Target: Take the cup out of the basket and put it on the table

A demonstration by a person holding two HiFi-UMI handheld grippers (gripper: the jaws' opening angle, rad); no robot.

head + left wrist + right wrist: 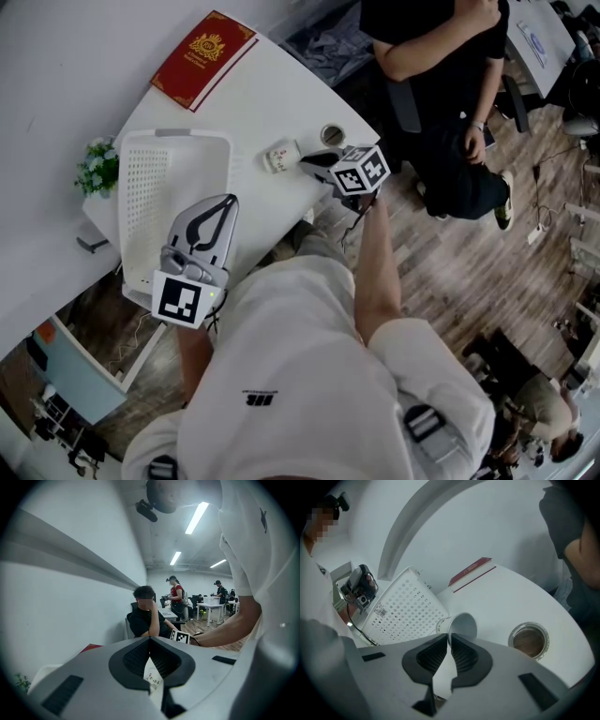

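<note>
A white paper cup (281, 156) with red print lies on its side on the white table (253, 103), just right of the white perforated basket (178, 139). Its open mouth (462, 625) faces my right gripper (305, 161). In the right gripper view the jaws (449, 638) stand almost together, with the cup's rim running into the narrow gap between them. My left gripper (228, 202) hovers over the basket's right edge, its jaws (150, 640) shut and empty. The basket (401, 611) holds nothing that I can see.
A red book (204, 56) lies at the table's far end. A round cable hole (333, 134) is close behind the cup. A small green plant (98, 167) stands left of the basket. A person in black (441, 56) sits at the table's right edge.
</note>
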